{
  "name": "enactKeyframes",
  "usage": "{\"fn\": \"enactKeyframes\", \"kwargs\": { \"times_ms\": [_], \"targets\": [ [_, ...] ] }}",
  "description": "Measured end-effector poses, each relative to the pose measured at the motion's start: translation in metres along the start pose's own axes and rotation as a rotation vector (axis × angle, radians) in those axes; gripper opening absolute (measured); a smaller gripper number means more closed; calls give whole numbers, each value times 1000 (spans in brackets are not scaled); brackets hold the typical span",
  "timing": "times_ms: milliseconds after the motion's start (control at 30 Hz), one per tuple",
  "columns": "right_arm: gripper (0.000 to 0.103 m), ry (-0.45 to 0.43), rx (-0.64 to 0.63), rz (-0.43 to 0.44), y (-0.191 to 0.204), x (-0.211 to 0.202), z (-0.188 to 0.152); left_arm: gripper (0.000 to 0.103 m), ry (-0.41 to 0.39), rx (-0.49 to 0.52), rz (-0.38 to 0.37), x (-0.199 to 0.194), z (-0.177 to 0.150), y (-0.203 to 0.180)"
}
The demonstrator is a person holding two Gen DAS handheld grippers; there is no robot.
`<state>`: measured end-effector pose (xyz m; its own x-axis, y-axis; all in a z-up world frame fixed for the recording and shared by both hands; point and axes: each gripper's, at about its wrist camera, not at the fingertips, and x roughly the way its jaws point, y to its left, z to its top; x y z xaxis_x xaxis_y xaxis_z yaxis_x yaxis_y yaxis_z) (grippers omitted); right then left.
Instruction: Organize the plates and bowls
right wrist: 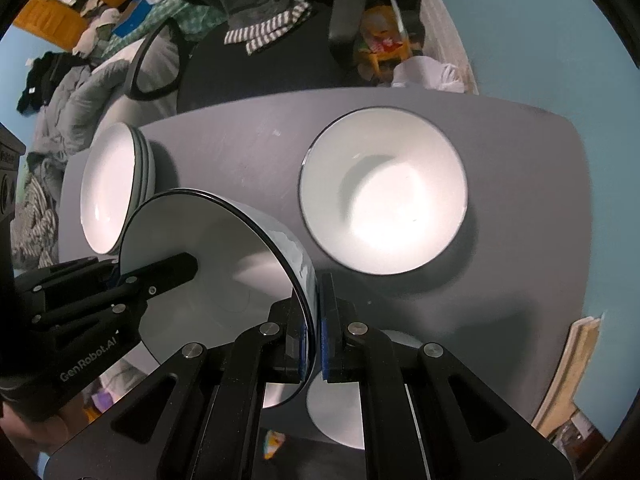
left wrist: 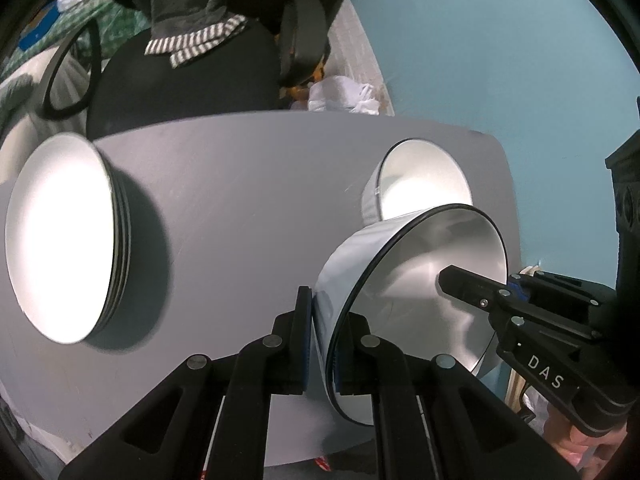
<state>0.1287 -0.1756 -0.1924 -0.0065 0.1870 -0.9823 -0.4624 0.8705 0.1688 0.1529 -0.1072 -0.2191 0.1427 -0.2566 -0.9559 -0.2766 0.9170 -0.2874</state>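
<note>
With plates (left wrist: 60,236) already stacked at the frame's left, one bowl (left wrist: 420,264) is held aloft, pinched by both the left gripper (left wrist: 324,344) and right gripper (right wrist: 314,340), yet to be nested in the bowl (right wrist: 384,192) at upper right.

Left wrist camera is looking along its fingers from close above the grey table (left wrist: 240,208), facing the black chair (left wrist: 180,76). Right wrist camera is sitting higher, angling downward, same heading. Both are sharing the held bowl (left wrist: 420,280), the second bowl (right wrist: 384,192), the plate stack (left wrist: 64,240).
</note>
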Motion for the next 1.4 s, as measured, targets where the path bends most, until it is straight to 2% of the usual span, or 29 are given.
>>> {"fn": "enactKeyframes", "kwargs": {
  "times_ms": [400,600,967,1333,1400],
  "targets": [
    [5,-12,64,-14,-37,-12,27,8,-6,106,26,6,63,-52],
    [5,-3,116,3,-63,-9,45,8,21,135,45,21,89,-69],
    [5,58,147,-11,-86,11,57,8,102,157,80,55,98,-81],
    [11,61,158,-27,-90,9,66,8,144,143,82,57,99,-80],
    [12,64,153,-33,-90,8,68,12,157,150,97,57,100,-83]
  ]
}}
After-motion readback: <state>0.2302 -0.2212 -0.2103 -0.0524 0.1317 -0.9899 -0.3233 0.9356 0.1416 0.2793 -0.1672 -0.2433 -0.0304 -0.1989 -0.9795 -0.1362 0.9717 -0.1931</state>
